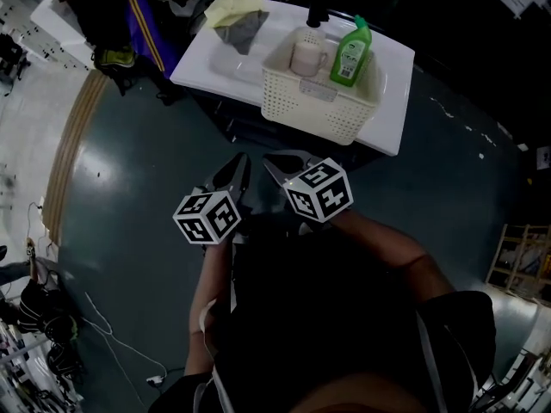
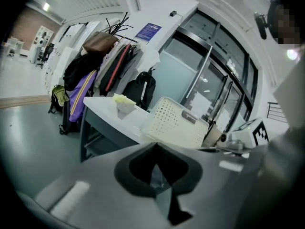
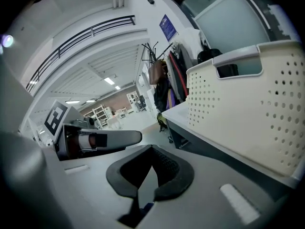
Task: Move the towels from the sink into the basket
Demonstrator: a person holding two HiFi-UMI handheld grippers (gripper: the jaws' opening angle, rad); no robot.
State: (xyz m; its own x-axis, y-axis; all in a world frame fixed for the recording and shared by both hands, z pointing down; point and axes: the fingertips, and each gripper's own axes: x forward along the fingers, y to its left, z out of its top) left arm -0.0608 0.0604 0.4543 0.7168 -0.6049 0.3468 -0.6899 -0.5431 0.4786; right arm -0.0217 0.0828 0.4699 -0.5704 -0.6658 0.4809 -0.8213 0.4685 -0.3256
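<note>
A yellow towel [image 1: 231, 9] and a grey towel [image 1: 241, 31] lie at the left end of the white sink counter [image 1: 207, 63]. A cream perforated basket [image 1: 310, 101] stands to their right on the same counter. Both grippers hang side by side over the dark floor, short of the counter's front edge. My left gripper [image 1: 244, 157] is shut and empty, as is my right gripper [image 1: 269, 159]. In the left gripper view the towels [image 2: 123, 101] and basket [image 2: 174, 123] lie ahead of the shut left gripper [image 2: 155, 144]. The basket [image 3: 248, 109] fills the right of the right gripper view, beyond the shut right gripper [image 3: 152, 149].
A green bottle [image 1: 350, 52] and a cup [image 1: 306, 57] stand inside the basket, with a black tap [image 1: 317, 11] behind. Hanging coats and bags [image 1: 129, 24] crowd the counter's left end. A cable [image 1: 103, 325] trails on the floor at lower left.
</note>
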